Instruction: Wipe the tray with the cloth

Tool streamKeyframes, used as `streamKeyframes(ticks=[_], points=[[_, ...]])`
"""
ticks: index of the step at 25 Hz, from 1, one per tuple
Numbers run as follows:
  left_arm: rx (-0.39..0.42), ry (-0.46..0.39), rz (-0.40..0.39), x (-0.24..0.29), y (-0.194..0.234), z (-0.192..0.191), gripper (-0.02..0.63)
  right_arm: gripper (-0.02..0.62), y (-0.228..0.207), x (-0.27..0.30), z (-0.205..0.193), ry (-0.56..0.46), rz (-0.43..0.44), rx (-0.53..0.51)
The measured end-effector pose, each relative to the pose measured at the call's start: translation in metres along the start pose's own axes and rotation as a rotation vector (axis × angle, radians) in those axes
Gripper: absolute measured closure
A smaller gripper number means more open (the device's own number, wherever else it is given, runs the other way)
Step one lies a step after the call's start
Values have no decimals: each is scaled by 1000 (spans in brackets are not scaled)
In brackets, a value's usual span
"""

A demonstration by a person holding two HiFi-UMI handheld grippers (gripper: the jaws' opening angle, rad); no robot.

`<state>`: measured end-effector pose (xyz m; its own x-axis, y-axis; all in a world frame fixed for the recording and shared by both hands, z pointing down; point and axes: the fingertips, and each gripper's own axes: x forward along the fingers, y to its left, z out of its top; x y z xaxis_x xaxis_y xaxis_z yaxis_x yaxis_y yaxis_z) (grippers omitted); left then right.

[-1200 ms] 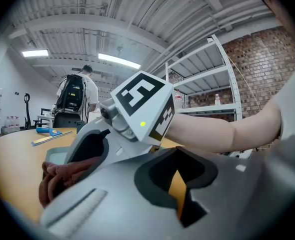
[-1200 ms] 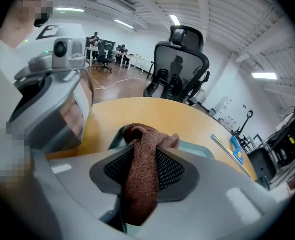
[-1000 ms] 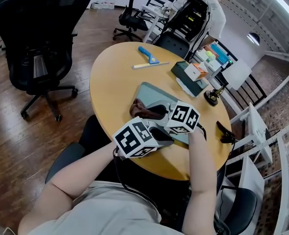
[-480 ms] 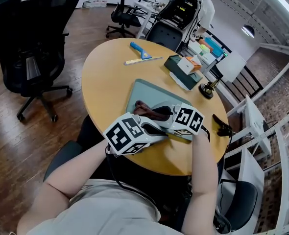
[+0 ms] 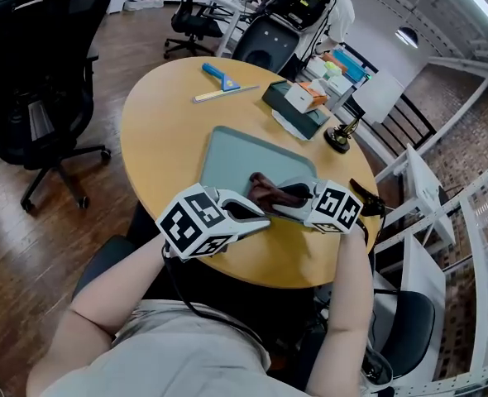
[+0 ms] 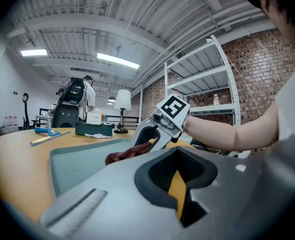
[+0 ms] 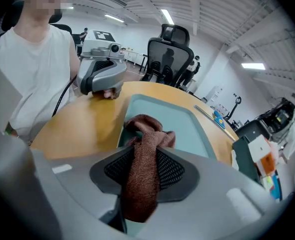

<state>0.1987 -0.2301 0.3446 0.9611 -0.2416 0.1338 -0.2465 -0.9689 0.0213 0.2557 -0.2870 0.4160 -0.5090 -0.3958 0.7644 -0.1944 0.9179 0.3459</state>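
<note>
A grey-green tray (image 5: 227, 160) lies on the round wooden table (image 5: 157, 131). A brown cloth (image 5: 267, 190) is bunched on the tray's near right part. My right gripper (image 5: 298, 198) is shut on the cloth, which hangs between its pads (image 7: 173, 170) and trails onto the tray (image 7: 187, 129). My left gripper (image 5: 248, 215) rests at the tray's near edge, left of the cloth, its jaws drawn to a narrow slit with nothing seen between them. The left gripper view shows the cloth (image 6: 125, 154) under the right gripper (image 6: 148, 138).
A blue scraper and a ruler (image 5: 219, 79) lie at the table's far side. A dark green box with small cartons (image 5: 298, 106) and a lamp base (image 5: 337, 143) stand at the far right. Office chairs (image 5: 37, 64) surround the table; a person (image 5: 335, 7) stands beyond.
The right gripper has dragged the cloth rightward across the tray toward its near right corner. The left gripper has stayed at the tray's near edge.
</note>
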Motion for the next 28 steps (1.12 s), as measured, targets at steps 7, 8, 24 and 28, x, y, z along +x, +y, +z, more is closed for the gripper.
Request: streamKeyframes(ticks=[7, 8, 24, 28], points=[[-2, -1, 0, 1, 0, 0, 284, 469, -6, -27, -45, 67, -74, 66], [-2, -1, -1, 1, 0, 0, 284, 469, -6, -30, -50, 73, -80, 72], [0, 0, 1, 2, 2, 0, 284, 469, -50, -38, -91, 131, -194, 164], [2, 0, -11, 3, -1, 0, 284, 469, -54, -21, -69, 110, -168, 133]])
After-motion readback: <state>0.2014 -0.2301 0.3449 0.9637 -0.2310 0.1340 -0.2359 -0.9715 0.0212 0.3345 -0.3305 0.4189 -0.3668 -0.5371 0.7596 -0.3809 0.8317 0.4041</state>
